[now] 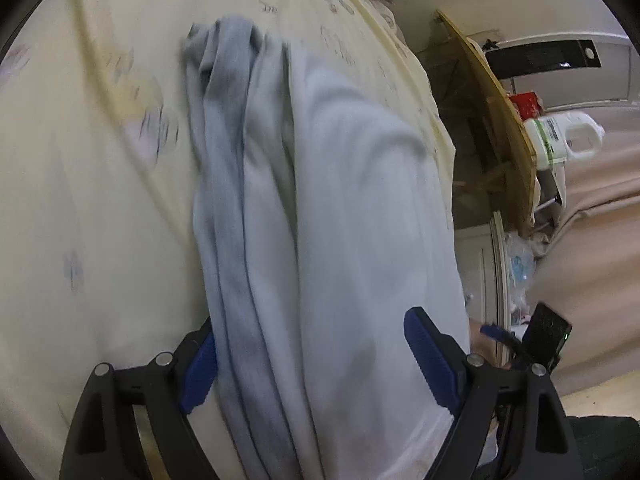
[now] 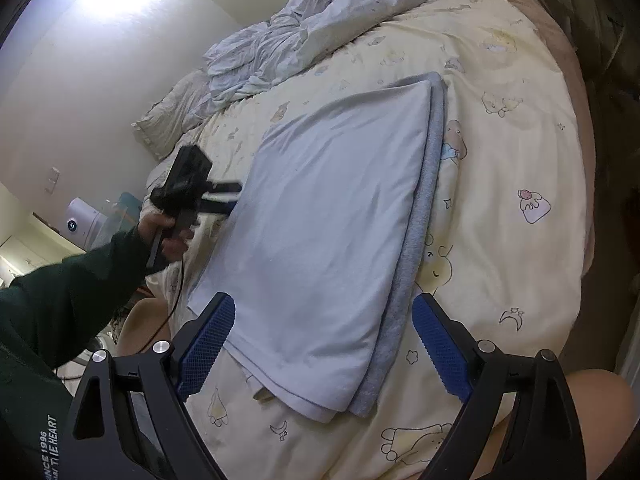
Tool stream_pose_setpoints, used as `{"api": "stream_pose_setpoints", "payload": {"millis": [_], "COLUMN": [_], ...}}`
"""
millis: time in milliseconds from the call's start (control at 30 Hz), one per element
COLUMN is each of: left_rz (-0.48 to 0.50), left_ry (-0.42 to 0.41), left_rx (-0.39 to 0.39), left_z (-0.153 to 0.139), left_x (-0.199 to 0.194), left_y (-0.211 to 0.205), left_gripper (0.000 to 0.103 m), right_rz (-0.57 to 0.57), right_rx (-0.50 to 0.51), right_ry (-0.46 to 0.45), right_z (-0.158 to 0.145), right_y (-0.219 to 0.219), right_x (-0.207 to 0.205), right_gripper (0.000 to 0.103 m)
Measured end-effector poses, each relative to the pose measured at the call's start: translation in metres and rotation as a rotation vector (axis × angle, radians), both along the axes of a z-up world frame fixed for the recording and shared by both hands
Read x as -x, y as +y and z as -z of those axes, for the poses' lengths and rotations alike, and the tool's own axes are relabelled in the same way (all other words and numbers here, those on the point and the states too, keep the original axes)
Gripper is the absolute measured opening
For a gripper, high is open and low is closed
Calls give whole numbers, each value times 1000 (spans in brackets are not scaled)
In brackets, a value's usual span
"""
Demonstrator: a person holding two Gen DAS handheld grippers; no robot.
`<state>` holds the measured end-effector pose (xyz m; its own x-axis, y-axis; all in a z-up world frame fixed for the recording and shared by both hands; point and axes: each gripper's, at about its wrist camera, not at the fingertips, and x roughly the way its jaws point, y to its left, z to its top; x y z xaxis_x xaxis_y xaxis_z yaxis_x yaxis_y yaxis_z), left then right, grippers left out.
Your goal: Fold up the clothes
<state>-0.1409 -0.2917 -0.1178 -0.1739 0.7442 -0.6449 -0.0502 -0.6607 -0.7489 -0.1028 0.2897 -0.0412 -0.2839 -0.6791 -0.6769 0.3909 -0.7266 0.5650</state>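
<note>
The right hand-held gripper (image 2: pixel 324 344) stands wide open and grips nothing, just over the near edge of the folded white garment (image 2: pixel 320 220). This garment lies flat on the bed (image 2: pixel 520 152), on top of a folded grey garment (image 2: pixel 424 208) that shows along its right edge. At the garment's left edge, the left hand-held gripper (image 2: pixel 228 196) is wide open with empty jaws. Beyond the garment lies a crumpled duvet (image 2: pixel 320 20).
</note>
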Motion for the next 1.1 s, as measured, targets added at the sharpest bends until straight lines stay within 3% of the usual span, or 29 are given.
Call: {"api": "stream_pose_setpoints", "payload": {"millis": [200, 300, 467, 567, 667, 833, 900, 967, 1100], "left_rz": [7, -36, -134, -134, -141, -132, -126, -126, -131], "left_ry": [1, 3, 66, 91, 102, 120, 117, 112, 102], "left_rx": [30, 15, 64, 146, 171, 190, 186, 164, 117], "left_z": [-8, 1, 13, 7, 3, 1, 9, 10, 11], "left_x": [-61, -77, -66, -70, -86, -94, -67, -68, -60], "left_y": [-5, 18, 55, 60, 40, 34, 77, 73, 82], "left_gripper": [86, 86, 86, 86, 86, 86, 86, 86, 86], "right_rz": [-5, -6, 51, 52, 23, 40, 45, 30, 46], "right_rx": [-14, -21, -20, 14, 28, 81, 112, 157, 159], "right_ry": [10, 6, -17, 21, 54, -122, -176, -210, -143], "right_z": [-2, -2, -2, -7, -6, 50, 67, 80, 66], "right_y": [0, 2, 14, 19, 18, 23, 25, 24, 26], "right_x": [-7, -10, 1, 33, 76, 162, 182, 197, 204], "right_gripper": [93, 93, 93, 93, 93, 93, 93, 93, 93]}}
